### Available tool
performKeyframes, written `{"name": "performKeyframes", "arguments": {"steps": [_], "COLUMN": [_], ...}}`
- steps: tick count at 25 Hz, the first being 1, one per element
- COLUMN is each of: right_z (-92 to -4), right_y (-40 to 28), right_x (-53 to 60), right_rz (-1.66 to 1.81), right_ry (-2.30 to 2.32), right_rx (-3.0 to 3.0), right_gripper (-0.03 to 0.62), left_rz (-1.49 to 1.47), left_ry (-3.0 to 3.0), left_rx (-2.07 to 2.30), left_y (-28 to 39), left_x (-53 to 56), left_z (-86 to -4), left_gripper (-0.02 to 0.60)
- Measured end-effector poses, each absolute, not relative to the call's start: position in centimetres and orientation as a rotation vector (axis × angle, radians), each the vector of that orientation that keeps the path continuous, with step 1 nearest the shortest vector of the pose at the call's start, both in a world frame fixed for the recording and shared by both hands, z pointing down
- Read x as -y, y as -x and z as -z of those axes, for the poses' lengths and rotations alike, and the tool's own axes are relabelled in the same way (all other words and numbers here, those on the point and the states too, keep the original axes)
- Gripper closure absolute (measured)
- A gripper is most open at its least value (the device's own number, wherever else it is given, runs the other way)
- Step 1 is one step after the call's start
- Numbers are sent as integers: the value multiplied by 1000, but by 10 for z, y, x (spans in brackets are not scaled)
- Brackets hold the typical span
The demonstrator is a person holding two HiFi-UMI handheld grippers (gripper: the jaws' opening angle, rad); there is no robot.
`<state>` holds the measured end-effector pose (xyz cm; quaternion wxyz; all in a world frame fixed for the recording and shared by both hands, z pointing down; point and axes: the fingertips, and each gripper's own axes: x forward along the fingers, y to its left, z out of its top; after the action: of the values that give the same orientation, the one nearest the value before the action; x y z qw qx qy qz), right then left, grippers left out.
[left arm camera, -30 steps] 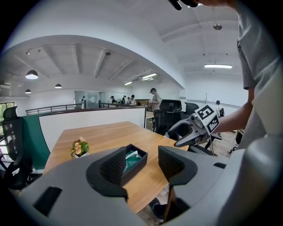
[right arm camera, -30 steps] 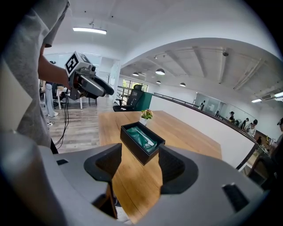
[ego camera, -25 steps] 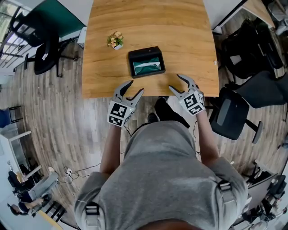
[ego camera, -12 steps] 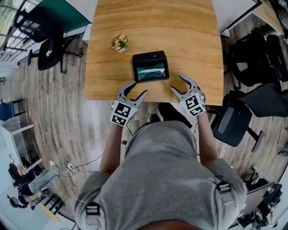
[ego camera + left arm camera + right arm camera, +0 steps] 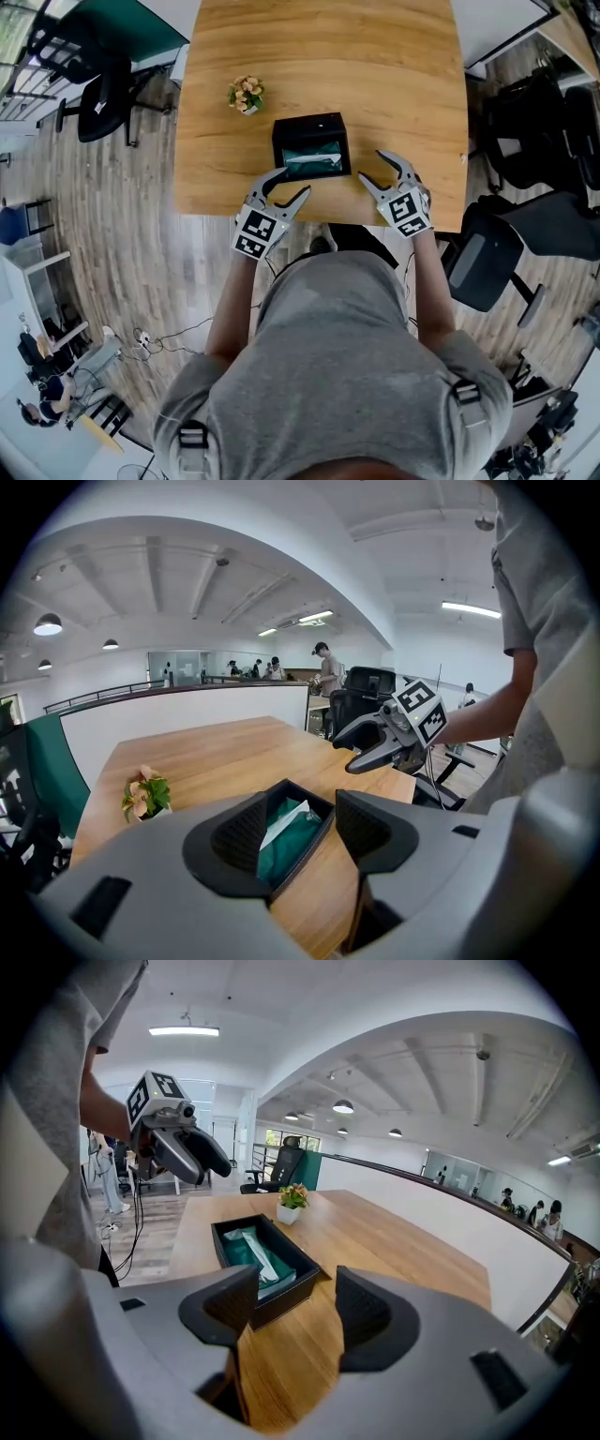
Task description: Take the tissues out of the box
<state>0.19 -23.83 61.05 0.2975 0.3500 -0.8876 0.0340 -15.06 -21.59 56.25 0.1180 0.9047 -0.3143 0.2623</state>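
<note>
Head view, from the left: a black office chair stands on the wood floor beside the counter. On the counter, a small potted plant sits near the left edge, apart from everything else. Closer to the person, the left tongs hover at the counter's near edge, their two arms spread wide and gripping nothing. Their tips lie just beside the near left corner of the box. The box is black and open-topped and rests flat near the middle of the near edge. Inside it lie the tissues, a teal pack with a pale strip along its top.

Left gripper view shows that same box and teal pack through the gap between the spread arms, with no pad pressing on them.

To the right of the box, the right tongs also stand wide apart and empty, close to the box's near right corner without touching it. Right gripper view shows bare counter between those arms. A dark chair stands at the far right.
</note>
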Motion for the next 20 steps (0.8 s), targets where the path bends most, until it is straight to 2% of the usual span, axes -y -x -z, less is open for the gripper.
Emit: {"name": "performKeyframes", "arguments": {"steps": [20], "right_z": [-628], "right_y": [-24], "right_x": [305], "right_rz": [-134], "right_ry": [-865], "right_rx": [2315], "right_gripper": [330], "left_rz": [-969], "left_ry": [-2630], "left_rx": [748], "left_y": [130], "left_x": [271], "left_z": [-610], "left_gripper": [336]}}
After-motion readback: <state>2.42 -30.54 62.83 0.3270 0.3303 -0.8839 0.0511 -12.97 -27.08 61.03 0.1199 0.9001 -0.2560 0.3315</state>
